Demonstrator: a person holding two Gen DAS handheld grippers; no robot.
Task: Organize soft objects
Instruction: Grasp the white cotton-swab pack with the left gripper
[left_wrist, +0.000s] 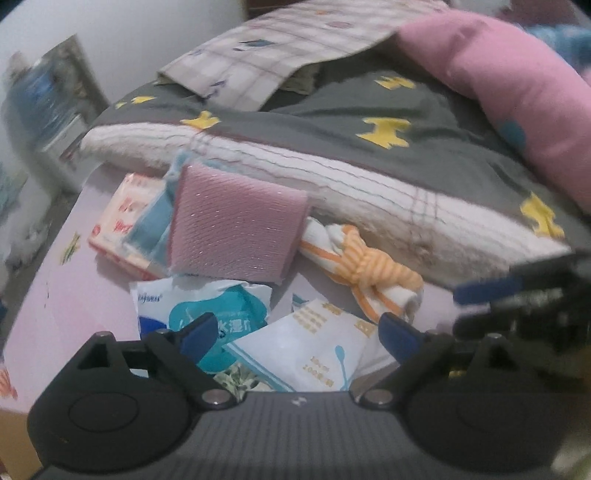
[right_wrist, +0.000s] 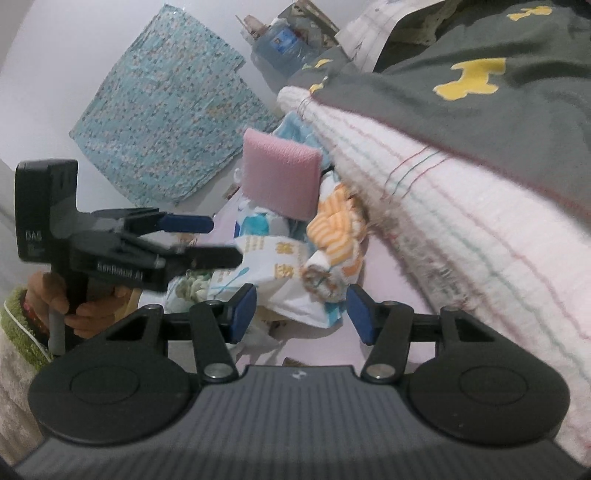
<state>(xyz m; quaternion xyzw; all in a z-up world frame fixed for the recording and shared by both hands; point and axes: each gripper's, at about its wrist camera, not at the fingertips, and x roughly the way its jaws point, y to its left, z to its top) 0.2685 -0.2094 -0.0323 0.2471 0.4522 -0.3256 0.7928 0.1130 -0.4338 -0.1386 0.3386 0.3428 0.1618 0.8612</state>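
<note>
A pile of soft things lies on a pink sheet (left_wrist: 66, 295) against a folded blanket. A pink sponge pad (left_wrist: 236, 225) leans at the top, also in the right wrist view (right_wrist: 280, 173). An orange-striped knotted cloth (left_wrist: 373, 273) lies to its right, also seen in the right wrist view (right_wrist: 332, 236). Wipe packets (left_wrist: 207, 314) (left_wrist: 314, 343) lie in front. My left gripper (left_wrist: 297, 332) is open over the packets. My right gripper (right_wrist: 301, 308) is open just short of the knotted cloth. The left gripper also shows in the right wrist view (right_wrist: 218, 240).
A white striped blanket (left_wrist: 369, 184) under a grey quilt with yellow shapes (left_wrist: 369, 110) borders the pile. A pink pillow (left_wrist: 517, 92) lies at the back right. An orange tissue pack (left_wrist: 122, 218) sits at the left. A teal patterned cloth (right_wrist: 166, 107) lies on the floor.
</note>
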